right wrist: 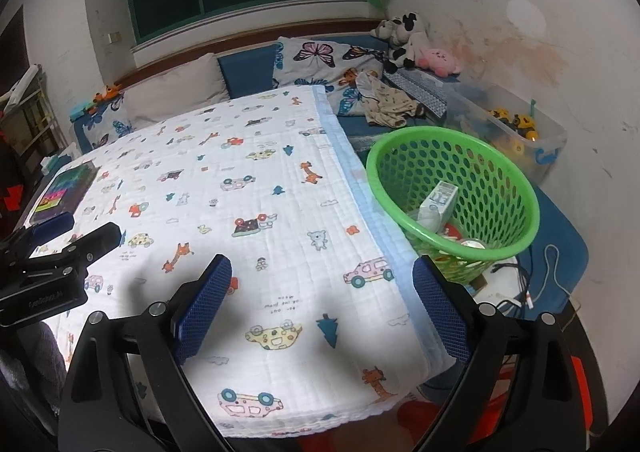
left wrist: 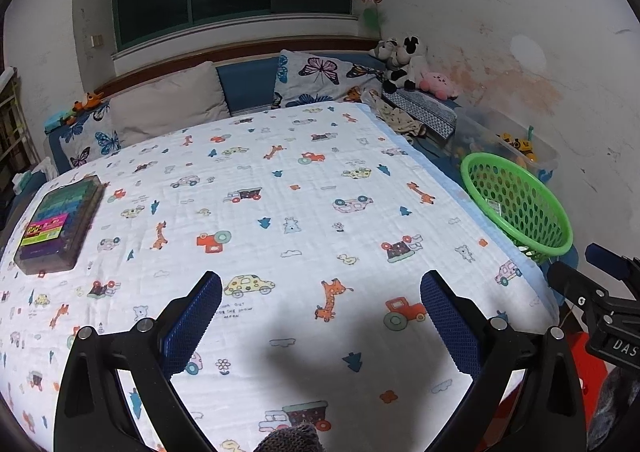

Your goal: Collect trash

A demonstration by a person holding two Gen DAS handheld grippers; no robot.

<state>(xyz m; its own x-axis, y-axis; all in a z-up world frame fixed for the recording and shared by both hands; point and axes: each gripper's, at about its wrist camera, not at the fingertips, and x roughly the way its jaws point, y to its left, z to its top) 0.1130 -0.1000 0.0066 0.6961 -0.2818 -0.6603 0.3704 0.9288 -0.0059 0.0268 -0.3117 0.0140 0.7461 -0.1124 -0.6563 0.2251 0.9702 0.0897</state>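
Right gripper (right wrist: 322, 306): blue-padded jaws spread wide, nothing between them, nothing touched; held above the near corner of the printed blanket (right wrist: 248, 188), just beside the green basket (right wrist: 516, 180). Left gripper (left wrist: 320, 316): jaws likewise spread wide and empty, held above the blanket's near edge, well apart from the basket. Green basket: perforated plastic, set against the blanket's right edge and tilted, its mouth turned toward the grippers. Trash inside it: a pale carton (right wrist: 438, 204), long axis running from the basket's floor up toward its far wall, resting on smaller mixed pieces that cannot be told apart. Writing: small dark lettering printed on the blanket beside a yellow car, too small to be read with certainty; a sticker on the basket's inner wall (left wrist: 496, 207), illegible. Colourful boxed set (left wrist: 60, 224): laid flat near the blanket's left edge, well apart from the basket
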